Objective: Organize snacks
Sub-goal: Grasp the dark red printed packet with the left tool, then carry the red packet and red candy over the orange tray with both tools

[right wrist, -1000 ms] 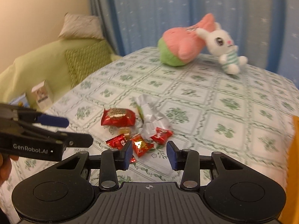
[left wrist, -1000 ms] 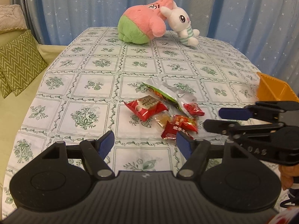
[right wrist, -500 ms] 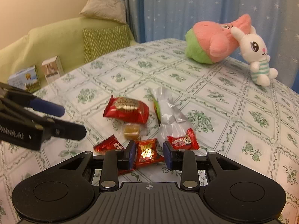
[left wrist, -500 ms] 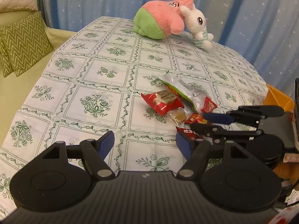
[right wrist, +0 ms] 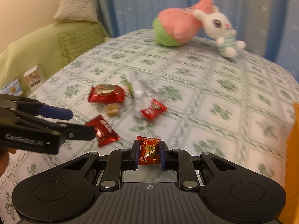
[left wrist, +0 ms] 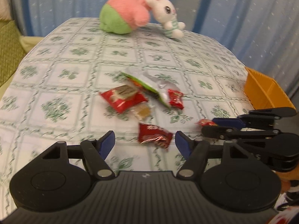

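My right gripper (right wrist: pixel 149 153) is shut on a small red candy with gold print (right wrist: pixel 150 151) and holds it above the tablecloth; it also shows in the left wrist view (left wrist: pixel 205 122). My left gripper (left wrist: pixel 145 143) is open, with a red candy wrapper (left wrist: pixel 154 135) lying between its fingers. Farther out lie a large red snack pack (left wrist: pixel 123 97), a caramel in clear wrap (left wrist: pixel 142 112), a silver-green bag (left wrist: pixel 153 88) and another red candy (left wrist: pixel 175 99). The orange bin (left wrist: pixel 265 93) stands at the right table edge.
A pink-green plush (left wrist: pixel 125 15) and a white bunny plush (left wrist: pixel 168 16) sit at the far end of the table. A green sofa with cushions (right wrist: pixel 56 43) is to the left, with small boxes (right wrist: pixel 34 77) beside it. Blue curtains hang behind.
My right gripper has closed on the red-gold candy and lifted it away from the pile toward the right. My left gripper has moved in over the nearest red wrapper, still open.
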Action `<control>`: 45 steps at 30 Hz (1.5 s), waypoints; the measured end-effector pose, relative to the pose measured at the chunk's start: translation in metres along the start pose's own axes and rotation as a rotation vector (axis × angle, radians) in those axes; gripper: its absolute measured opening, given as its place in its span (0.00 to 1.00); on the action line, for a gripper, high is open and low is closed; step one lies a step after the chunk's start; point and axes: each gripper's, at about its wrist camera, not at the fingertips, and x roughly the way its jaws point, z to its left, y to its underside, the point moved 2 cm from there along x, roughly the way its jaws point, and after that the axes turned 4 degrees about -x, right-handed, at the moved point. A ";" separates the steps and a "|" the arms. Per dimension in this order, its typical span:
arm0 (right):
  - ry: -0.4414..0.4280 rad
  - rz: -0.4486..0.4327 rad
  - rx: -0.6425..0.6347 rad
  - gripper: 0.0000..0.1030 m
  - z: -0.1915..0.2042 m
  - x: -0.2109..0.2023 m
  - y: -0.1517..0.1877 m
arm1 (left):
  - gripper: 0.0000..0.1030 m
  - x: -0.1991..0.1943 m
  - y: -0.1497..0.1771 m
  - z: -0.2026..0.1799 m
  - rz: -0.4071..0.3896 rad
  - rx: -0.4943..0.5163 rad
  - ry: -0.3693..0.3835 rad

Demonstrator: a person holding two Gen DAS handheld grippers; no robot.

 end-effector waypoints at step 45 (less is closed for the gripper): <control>0.223 -0.113 0.292 0.21 -0.024 -0.157 0.048 | 0.28 -0.088 0.019 -0.119 -0.070 0.089 0.025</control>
